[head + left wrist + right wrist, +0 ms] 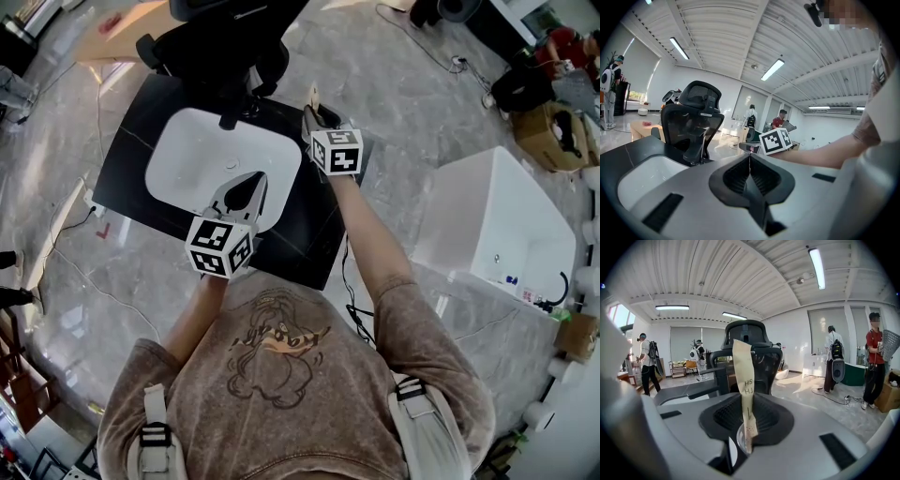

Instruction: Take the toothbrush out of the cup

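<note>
Plainly, right gripper (747,399) clamps the paper-wrapped toothbrush (742,363), printed "HS".

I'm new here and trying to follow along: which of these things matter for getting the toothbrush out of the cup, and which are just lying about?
In the job:
wrapped toothbrush
clear cup under it
right tool, shut on the toothbrush

Just about:
left tool, shut and empty
white sink
office chair
white box
cardboard box
</note>
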The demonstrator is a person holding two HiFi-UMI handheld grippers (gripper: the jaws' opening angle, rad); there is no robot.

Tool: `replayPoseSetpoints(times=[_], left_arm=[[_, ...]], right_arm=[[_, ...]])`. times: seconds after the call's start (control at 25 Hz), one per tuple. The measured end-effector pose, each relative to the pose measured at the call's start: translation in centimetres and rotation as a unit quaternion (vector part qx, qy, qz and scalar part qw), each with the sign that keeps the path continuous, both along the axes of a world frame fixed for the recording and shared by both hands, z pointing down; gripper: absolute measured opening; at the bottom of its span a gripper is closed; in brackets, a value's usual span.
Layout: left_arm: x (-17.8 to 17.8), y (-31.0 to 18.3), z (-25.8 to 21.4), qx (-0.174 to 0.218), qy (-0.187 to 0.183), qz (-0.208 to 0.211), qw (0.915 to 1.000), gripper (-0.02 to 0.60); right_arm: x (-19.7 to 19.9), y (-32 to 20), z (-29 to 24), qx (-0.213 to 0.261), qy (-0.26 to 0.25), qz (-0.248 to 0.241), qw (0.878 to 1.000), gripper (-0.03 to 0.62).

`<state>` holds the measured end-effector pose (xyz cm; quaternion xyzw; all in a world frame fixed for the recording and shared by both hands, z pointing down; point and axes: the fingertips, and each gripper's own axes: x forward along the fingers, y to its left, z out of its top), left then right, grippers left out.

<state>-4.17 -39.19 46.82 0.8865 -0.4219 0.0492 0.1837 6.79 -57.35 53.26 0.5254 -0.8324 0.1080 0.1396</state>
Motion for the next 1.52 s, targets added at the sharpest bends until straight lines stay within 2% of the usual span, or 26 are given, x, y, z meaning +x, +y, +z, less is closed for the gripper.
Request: replayPoseSetpoints(times=[0.36,0.76,1.04,1.52], left_arm=[[1.1,0.5,-0.4,0.005,0.020,0.010,0.9997,0.017],[1.9,0.8,-0.5,0.006,0.026,0.016,0.9995,0.017],[2.4,2.2,-0.6,0.008,0.023,0.021,0.9995,0.017],[3.4,6.1,-1.2,0.015,0.017,0.026,0.9994,0.017]], right_arm=[[0.6,-0.2,-6.5,0.047,0.004,-0.002,0.999,0.081],[1.6,2.0,-8.2,0.058,-0.001,-0.004,0.998,0.080],[1.9,6.9,-8.8,0.061,-0.020,-0.013,0.998,0.080],[3.2,19.0,-9.1,0.052,-0.042,-0.017,0.998,0.080]])
